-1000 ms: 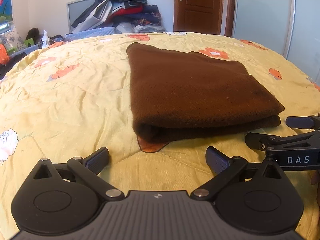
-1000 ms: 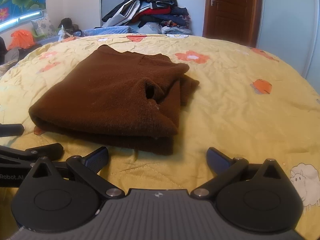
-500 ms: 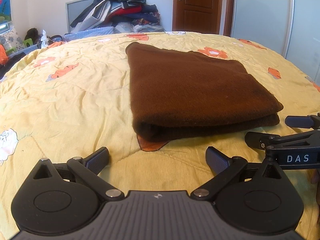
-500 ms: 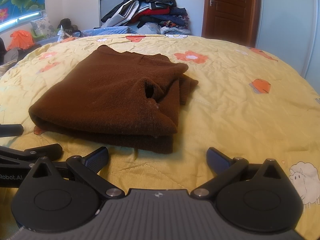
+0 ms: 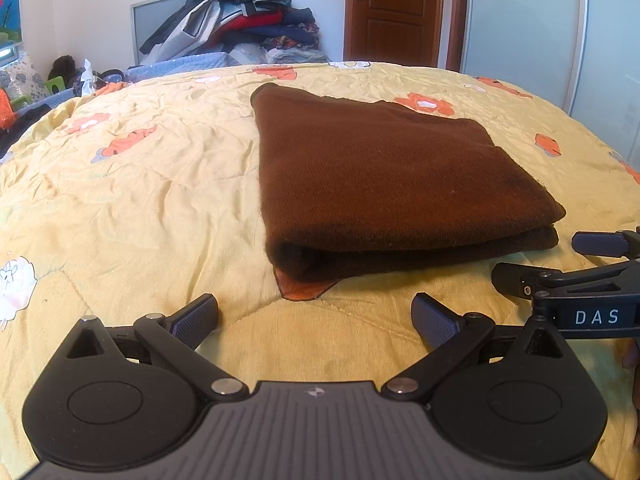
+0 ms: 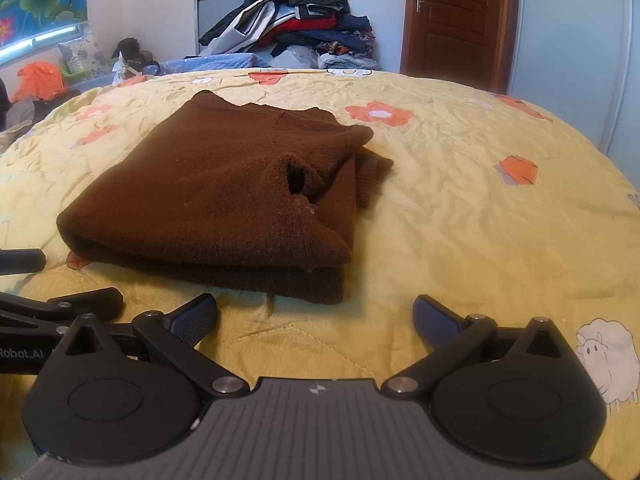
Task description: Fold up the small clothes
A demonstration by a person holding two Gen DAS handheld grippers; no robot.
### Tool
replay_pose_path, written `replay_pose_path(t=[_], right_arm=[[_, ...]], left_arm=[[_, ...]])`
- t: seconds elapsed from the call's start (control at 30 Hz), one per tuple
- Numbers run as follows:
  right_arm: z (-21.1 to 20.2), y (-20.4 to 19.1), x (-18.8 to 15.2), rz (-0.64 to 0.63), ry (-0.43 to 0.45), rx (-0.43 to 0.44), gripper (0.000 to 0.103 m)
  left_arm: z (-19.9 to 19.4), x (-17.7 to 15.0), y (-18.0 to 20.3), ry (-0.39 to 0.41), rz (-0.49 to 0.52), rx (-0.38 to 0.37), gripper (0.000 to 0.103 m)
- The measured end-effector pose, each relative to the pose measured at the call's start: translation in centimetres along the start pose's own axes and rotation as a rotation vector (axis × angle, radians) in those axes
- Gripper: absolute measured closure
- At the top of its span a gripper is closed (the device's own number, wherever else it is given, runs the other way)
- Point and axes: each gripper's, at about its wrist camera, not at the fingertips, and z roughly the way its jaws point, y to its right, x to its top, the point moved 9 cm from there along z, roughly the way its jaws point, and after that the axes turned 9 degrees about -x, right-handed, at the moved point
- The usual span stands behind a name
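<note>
Brown garment (image 5: 384,184), folded, lies on bed (image 5: 140,200) just beyond both jaws. Left gripper (image 5: 314,316) and right gripper (image 6: 314,316): jaws wide apart, holding nothing.

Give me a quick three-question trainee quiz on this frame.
1. True or false: the left gripper is shut on the brown sweater.
2. The sweater lies on: A) the yellow floral quilt B) a chair C) the floor.
3. Fill in: in the right wrist view, the sweater's neatly rounded fold faces the ____ side of the picture.

Key: 1 false, both the left gripper and right gripper have jaws open, short of the sweater. 2 A. 3 left.
</note>
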Motion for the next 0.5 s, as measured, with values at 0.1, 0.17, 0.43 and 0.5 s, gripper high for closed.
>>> replay_pose_path(t=[0.1,0.17,0.43,0.5], right_arm=[[0.0,0.0,0.0,0.001,0.0,0.001,0.0],[0.0,0.0,0.0,0.0,0.0,0.0,0.0],[0.0,0.0,0.0,0.001,0.0,0.0,0.0],[0.0,0.0,-0.1,0.001,0.0,0.0,0.0]], left_arm=[[-0.3,-0.1,-0.1,-0.003,0.006,0.006,0.0],[-0.5,-0.3,-0.3,-0.003,-0.009,0.03,0.0],[-0.7,-0.1,-1.2,-0.065,-0.102,0.1,0.0],[-0.6,-0.1,-1.2,-0.08,-0.111,0.104,0.0]])
